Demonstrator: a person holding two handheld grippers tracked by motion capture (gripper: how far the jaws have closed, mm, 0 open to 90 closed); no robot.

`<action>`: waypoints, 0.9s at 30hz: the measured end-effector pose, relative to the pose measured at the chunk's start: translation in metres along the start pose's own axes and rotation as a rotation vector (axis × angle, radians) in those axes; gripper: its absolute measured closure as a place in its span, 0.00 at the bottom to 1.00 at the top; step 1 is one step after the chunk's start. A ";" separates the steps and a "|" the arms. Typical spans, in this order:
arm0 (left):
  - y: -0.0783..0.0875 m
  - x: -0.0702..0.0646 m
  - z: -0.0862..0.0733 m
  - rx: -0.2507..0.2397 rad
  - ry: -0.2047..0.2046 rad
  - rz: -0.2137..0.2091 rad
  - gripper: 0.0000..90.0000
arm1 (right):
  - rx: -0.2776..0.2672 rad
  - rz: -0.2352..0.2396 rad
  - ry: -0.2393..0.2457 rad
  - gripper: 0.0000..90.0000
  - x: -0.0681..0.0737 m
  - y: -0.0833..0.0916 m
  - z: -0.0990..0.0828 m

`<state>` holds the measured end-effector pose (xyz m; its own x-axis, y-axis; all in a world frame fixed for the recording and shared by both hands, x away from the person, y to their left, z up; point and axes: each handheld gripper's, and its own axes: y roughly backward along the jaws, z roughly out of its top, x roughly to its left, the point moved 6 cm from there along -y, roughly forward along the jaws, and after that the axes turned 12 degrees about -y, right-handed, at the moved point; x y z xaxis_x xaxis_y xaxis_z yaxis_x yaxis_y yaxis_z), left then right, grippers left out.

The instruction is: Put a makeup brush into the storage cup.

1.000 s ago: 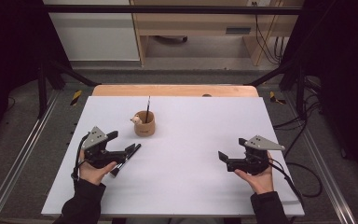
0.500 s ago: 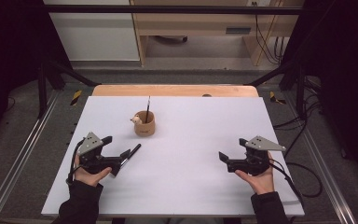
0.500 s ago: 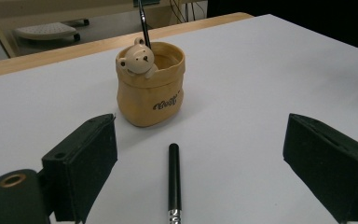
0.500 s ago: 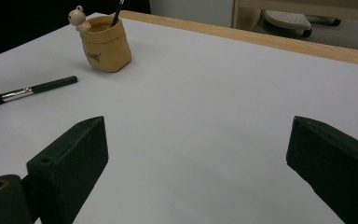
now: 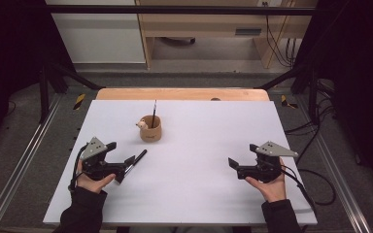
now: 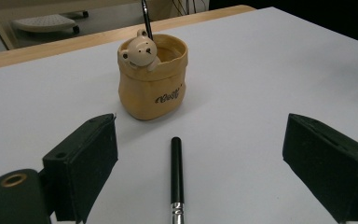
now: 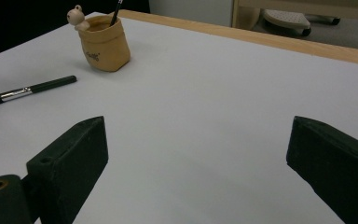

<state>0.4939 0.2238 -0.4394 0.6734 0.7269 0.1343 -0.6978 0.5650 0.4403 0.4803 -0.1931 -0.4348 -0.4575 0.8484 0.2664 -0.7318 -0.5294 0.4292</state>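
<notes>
A tan pouch-shaped cup (image 5: pixel 150 131) with a small bear figure on its rim stands on the white table (image 5: pixel 199 126), with a thin dark brush (image 5: pixel 153 112) upright in it. A black brush (image 5: pixel 137 158) with a silver ferrule lies flat on the table. My left gripper (image 5: pixel 125 167) is open at the brush's near end. In the left gripper view the brush (image 6: pixel 176 163) lies between the spread jaws, untouched, and the cup (image 6: pixel 151 88) stands just beyond. My right gripper (image 5: pixel 234 166) is open over bare table at the right; its view shows the cup (image 7: pixel 105 44) and brush (image 7: pixel 32 89) far off.
A wooden strip (image 5: pixel 182 94) runs along the table's far edge. Metal frame rails (image 5: pixel 24 160) flank the table, and cables (image 5: pixel 315 179) trail on the right. Beyond the table stands a wooden desk (image 5: pixel 199 29).
My left gripper has drawn back to the left, away from the cup, and the black brush now lies on the table in front of its jaws. The right gripper has stayed put.
</notes>
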 end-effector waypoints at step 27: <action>-0.026 0.014 -0.018 0.201 -0.004 -0.015 0.12 | 0.018 0.006 -0.003 0.07 0.001 -0.004 -0.003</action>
<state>0.5171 0.2263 -0.4655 0.6848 0.7171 0.1297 -0.6252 0.4865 0.6103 0.4811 -0.1897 -0.4392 -0.4600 0.8453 0.2718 -0.7199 -0.5342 0.4432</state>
